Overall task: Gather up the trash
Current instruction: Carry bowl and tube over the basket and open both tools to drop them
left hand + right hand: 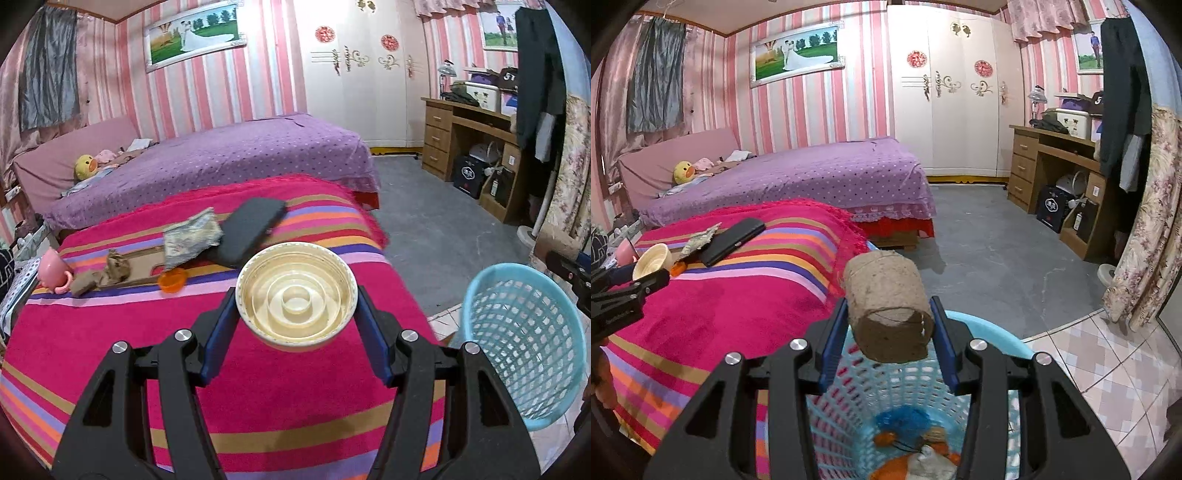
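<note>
My left gripper (296, 299) is shut on a round cream plastic lid (296, 295), held above the striped pink blanket (147, 332); the lid (652, 261) and that gripper show at the left of the right wrist view. My right gripper (888, 321) is shut on a brown cardboard tube (886, 310), held over the light blue mesh basket (997, 332). The basket (524, 339) stands on the floor beside the bed and holds several scraps, blue and orange among them. On the blanket lie an orange cap (171, 280), crumpled brown paper (118, 267) and a crumpled wrapper (192, 236).
A dark flat case (251, 229) and a pink cup (53, 269) also lie on the blanket. Beyond is a purple bed (240, 155) with a yellow duck toy (85, 167). A wooden desk (465, 140) and white wardrobe (362, 74) line the far wall.
</note>
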Tool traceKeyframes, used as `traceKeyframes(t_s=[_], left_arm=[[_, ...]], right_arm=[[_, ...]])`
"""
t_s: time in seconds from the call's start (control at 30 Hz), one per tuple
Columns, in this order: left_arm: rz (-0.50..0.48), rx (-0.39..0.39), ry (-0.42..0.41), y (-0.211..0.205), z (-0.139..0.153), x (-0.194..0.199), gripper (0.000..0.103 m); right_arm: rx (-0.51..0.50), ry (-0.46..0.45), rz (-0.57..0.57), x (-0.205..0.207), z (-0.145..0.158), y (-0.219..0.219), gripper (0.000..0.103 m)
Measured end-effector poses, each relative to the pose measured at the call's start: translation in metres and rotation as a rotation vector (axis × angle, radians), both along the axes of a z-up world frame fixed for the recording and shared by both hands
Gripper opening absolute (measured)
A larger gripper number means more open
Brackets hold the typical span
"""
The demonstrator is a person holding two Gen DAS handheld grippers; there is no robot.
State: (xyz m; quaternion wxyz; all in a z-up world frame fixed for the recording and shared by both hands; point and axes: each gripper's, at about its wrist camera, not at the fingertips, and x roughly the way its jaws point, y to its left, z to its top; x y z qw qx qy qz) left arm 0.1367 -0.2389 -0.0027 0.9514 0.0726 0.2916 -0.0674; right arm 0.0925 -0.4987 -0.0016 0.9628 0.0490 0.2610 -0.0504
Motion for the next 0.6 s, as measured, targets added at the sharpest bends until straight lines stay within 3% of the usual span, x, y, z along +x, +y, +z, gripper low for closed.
traceKeyframes(t_s=[0.33,0.6], left_arm=[[-0.053,-0.045,0.079,-0.066,-0.025,-0.008,0.061],[-0.105,-0.044,0.079,-0.11,-0.036,-0.024,0.061]], right_arm=[[-0.033,0.041,-0.051,-0.015,-0.014,-0.043,0.044],[-0.048,0.059,-0.087,-0.028,-0.02,-0.067,0.044]])
